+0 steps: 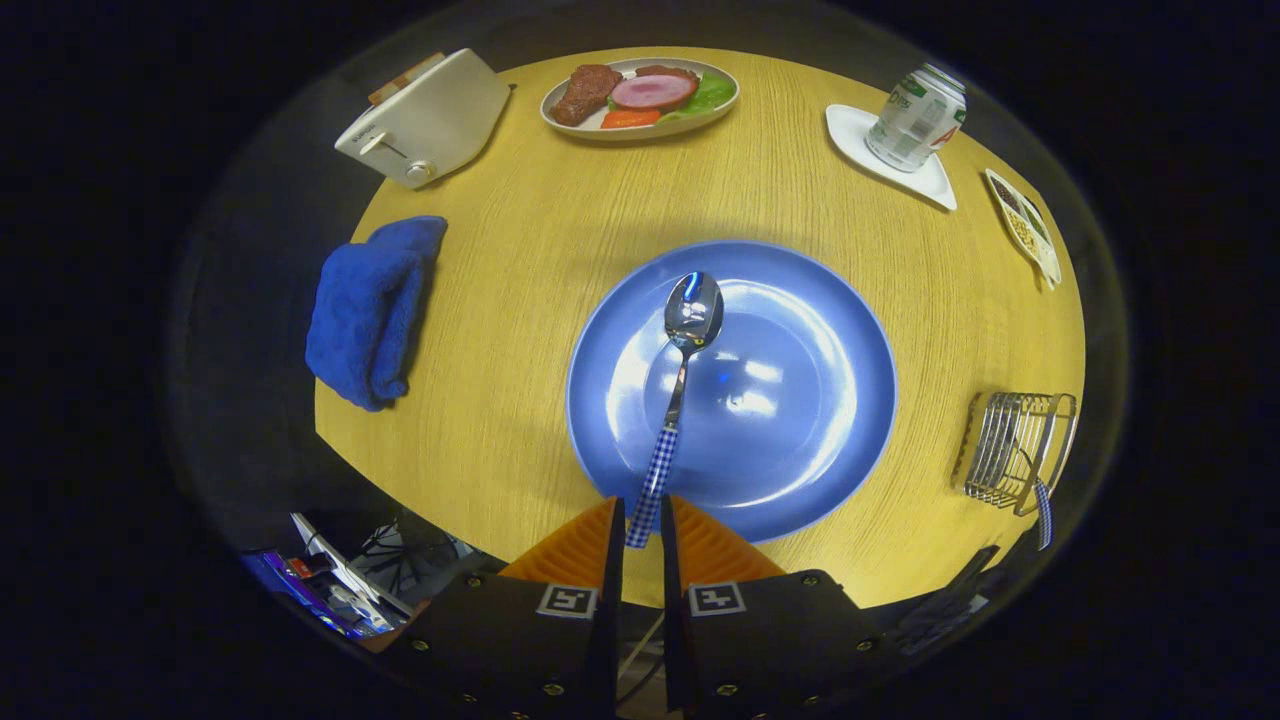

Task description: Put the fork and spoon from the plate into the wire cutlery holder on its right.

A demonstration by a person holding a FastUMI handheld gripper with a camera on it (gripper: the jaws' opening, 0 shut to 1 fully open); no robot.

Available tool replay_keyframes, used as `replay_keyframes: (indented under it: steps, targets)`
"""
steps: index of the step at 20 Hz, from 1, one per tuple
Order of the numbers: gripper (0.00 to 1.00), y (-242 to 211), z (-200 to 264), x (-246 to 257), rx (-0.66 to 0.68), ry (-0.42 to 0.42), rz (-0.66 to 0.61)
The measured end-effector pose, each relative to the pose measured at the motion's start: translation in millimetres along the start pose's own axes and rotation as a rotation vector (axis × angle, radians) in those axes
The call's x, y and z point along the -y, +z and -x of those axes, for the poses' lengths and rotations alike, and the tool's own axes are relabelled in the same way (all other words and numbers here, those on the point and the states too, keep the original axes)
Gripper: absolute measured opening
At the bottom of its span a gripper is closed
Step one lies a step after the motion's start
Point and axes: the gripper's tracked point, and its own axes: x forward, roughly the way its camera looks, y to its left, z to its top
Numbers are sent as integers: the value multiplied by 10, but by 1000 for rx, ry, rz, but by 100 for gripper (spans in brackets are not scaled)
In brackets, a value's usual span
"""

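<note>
Your gripper [640, 535] has the spoon [680, 385] handle end between its fingers, which look pinched on it. Spoon's long axis runs straight ahead, bowl over the plate [800, 300]. Holder [1015, 450] sits to your right, a checked handle already in it.

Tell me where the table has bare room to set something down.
Bare wood lies between the blue towel and blue plate, and between that plate and the food dish. The far right is crowded: can, small dish, wire cutlery holder. The gripper holds the spoon.
</note>
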Motion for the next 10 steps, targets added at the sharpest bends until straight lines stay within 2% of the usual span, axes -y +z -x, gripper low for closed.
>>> replay_keyframes:
  steps: [8,10]
  targets:
    - [19,-60,-301,25,-53,-28,-3]
    - [23,-54,-336,41,-57,-32,-3]
